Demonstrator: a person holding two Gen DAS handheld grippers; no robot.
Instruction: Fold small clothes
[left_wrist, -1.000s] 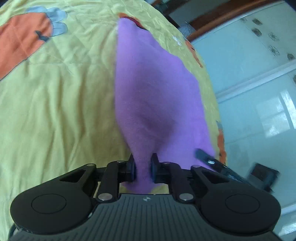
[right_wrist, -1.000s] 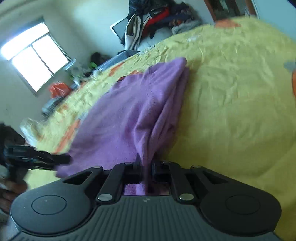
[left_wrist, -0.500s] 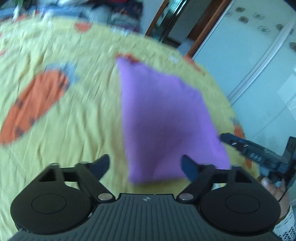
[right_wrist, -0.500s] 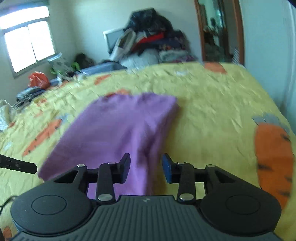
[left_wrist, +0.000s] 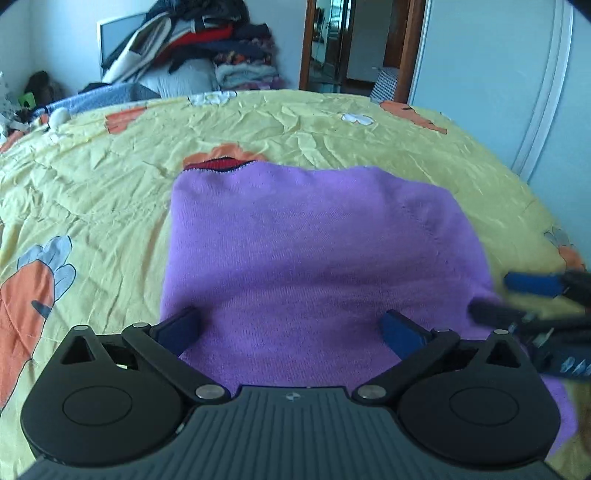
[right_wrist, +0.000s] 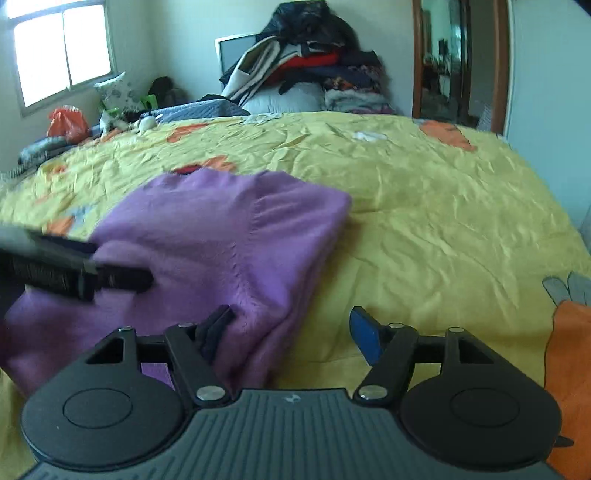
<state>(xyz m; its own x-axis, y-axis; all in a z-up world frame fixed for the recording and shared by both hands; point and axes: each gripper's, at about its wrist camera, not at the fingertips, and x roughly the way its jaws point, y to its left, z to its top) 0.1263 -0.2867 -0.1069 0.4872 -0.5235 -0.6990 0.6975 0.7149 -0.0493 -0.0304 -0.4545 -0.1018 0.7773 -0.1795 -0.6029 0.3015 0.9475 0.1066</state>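
A purple knit garment (left_wrist: 314, 266), folded into a rough rectangle w/ a red-and-dark trimmed opening at its far edge, lay flat on a bed under a crumpled yellow bedspread (left_wrist: 110, 177) printed w/ orange carrots. At left, the left gripper (left_wrist: 291, 328) hung over the garment's near edge, its blue-padded jaws spread wide and opening further; cloth lay beneath the gap but neither pad pressed it, apparently a release so the fold could settle. At right, the right gripper (right_wrist: 291, 328) stood at the garment's right-hand folded edge, jaws part-spread and opening too; a bunched ridge of purple knit rose just beside the left pad, nothing pinched. In the left wrist view that gripper showed as a blurred black shape w/ blue pads by the garment's right corner.

The garment sat on the near half of the bed, long sides roughly parallel, top layer smooth, so this fold looked laid down; whether another fold was due could not be judged. The soft knit looked likely to keep its shape if left alone, though the raised ridge near the right gripper might need flattening. Beyond the bed, a heap of mixed dark and red clothes (right_wrist: 306, 66) was piled vs. the wall; a bright window (right_wrist: 62, 48) lit the room at far left in the right wrist view.
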